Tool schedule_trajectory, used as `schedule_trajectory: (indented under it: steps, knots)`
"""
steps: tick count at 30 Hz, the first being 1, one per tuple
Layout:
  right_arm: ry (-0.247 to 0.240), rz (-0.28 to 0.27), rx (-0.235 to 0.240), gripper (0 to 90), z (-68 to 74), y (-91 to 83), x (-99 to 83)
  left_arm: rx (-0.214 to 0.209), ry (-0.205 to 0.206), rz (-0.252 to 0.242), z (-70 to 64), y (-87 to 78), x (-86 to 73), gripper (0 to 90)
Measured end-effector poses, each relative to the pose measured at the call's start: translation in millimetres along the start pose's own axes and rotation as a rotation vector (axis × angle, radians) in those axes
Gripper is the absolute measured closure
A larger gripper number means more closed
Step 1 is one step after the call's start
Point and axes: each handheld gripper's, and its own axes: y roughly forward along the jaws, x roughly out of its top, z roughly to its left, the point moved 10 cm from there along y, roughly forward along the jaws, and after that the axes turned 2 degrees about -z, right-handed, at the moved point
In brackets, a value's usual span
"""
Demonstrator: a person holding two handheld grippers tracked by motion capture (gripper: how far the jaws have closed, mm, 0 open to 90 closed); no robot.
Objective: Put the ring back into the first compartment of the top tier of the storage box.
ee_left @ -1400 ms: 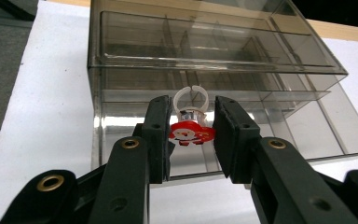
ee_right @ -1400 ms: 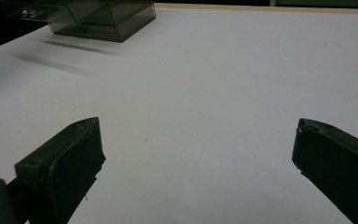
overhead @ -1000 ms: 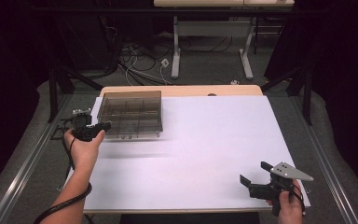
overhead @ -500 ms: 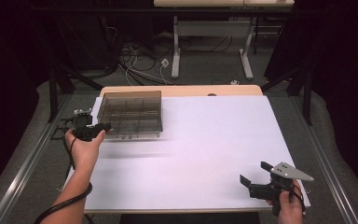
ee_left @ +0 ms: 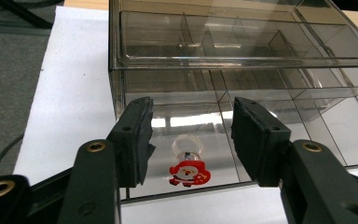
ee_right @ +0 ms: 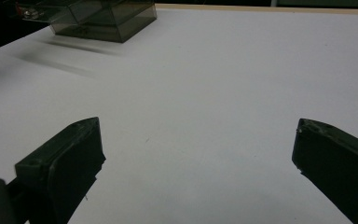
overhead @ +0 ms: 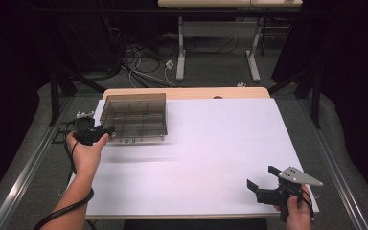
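1. Left gripper: black jaws with matte, rough-edged pads, parted about halfway, holding nothing. It points at the near left corner of the box; the pads frame the front wall without touching it, as far as the left gripper view shows.
2. In the high view the left gripper sits just off the box's left front corner, with the hand over the desk's left edge.
3. Box: smoky clear plastic, rectangular, thin straight walls, glossy with reflections. Inner dividers split it into compartments; a shallower tray of the same plastic sits in its top.
4. Contents: a ring with a clear band and a red-and-white Santa charm lies in the near left compartment, between the jaws in the left gripper view. Other compartments look empty where I can see through; the far ones are too murky to tell.
5. Right gripper: jaws spread wide, nothing between them, above bare white desk. In the high view the right gripper is at the near right corner, well apart from the box.
6. Desk: smooth white sheet, with a strip of pale wood at the far edge. The box stands at the far left; the middle and right lie open.
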Motion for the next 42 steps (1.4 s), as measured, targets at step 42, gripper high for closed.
schedule_trajectory:
  steps: [42]
  knots:
    - [0.008,0.009,0.003,1.4,-1.4,3.0,-2.0,-0.157,0.146,-0.082,-47.1,-23.5,12.1,12.7]
